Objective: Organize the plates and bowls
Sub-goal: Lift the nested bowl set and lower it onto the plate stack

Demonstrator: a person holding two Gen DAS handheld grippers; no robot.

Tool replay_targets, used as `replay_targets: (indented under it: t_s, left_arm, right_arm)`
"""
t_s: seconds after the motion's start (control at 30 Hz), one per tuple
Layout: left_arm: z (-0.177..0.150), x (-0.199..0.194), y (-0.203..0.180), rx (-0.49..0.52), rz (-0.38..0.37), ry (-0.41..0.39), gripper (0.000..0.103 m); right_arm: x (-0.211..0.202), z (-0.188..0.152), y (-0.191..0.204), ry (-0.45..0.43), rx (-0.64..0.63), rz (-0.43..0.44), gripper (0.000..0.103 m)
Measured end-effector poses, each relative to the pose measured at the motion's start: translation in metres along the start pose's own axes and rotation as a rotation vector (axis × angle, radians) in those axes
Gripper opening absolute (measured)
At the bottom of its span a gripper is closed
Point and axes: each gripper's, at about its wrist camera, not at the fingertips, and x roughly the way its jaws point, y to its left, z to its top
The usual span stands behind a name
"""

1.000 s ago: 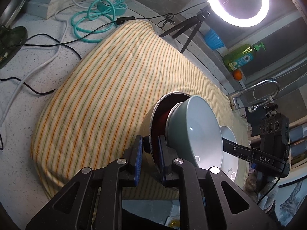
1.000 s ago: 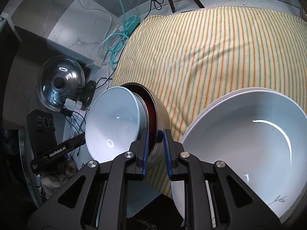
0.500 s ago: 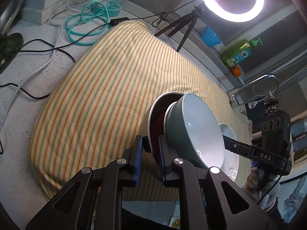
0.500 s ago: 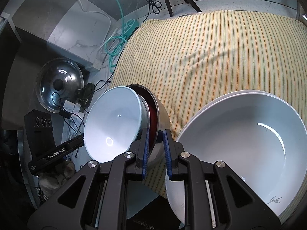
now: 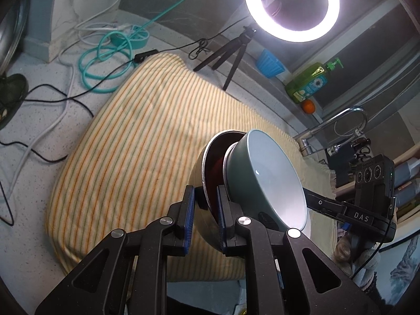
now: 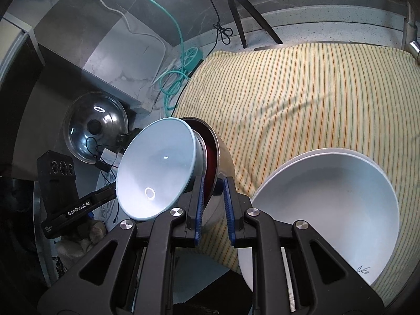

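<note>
The steel bowl (image 5: 200,181) has a shiny metal outside and a dark red inside, and a pale blue bowl (image 5: 265,181) with a darker teal outside sits nested in it. Both are tipped on their side and held in the air above the striped cloth (image 5: 136,141). The left tongs (image 5: 204,215) are closed narrow on the rim of the steel bowl, one blue pad inside and one outside. The right tongs (image 6: 213,207) grip the same rim from the opposite side, also narrow.

Only the right wrist view shows the white bowls (image 6: 325,210) — two stacked, with a small leaf print near the edge — resting on the cloth just beside the held bowls. It shows also a glass pot lid (image 6: 95,130) leaning at the left. The left wrist view alone shows the ring light (image 5: 291,5) on its tripod, a green soap bottle (image 5: 309,82) and a tap (image 5: 338,123).

The cloth covers a speckled grey tabletop (image 5: 31,136) — teal and black cables (image 5: 105,60) lie on it near the wall.
</note>
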Motion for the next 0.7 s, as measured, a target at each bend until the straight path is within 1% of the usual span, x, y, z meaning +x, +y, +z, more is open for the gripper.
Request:
replay_targets:
  t_s: [0.17, 0.27, 0.47, 0.7]
  left_arm:
    - [0.004, 0.001, -0.02, 0.037, -0.029, -0.008, 0.012]
    - [0.004, 0.006, -0.034, 0.063, -0.05, -0.001, 0.012]
    - [0.0, 0.021, -0.06, 0.107, -0.085, 0.029, 0.012]
    - [-0.01, 0.047, -0.089, 0.154, -0.111, 0.082, 0.012]
  right_arm:
    - [-0.027, -0.001, -0.003, -0.047, -0.012, -0.021, 0.017]
    - [-0.044, -0.002, -0.012, -0.072, 0.003, -0.031, 0.017]
    - [-0.071, -0.01, -0.033, -0.108, 0.026, -0.063, 0.017]
    - [-0.094, -0.023, -0.065, -0.132, 0.086, -0.104, 0.017]
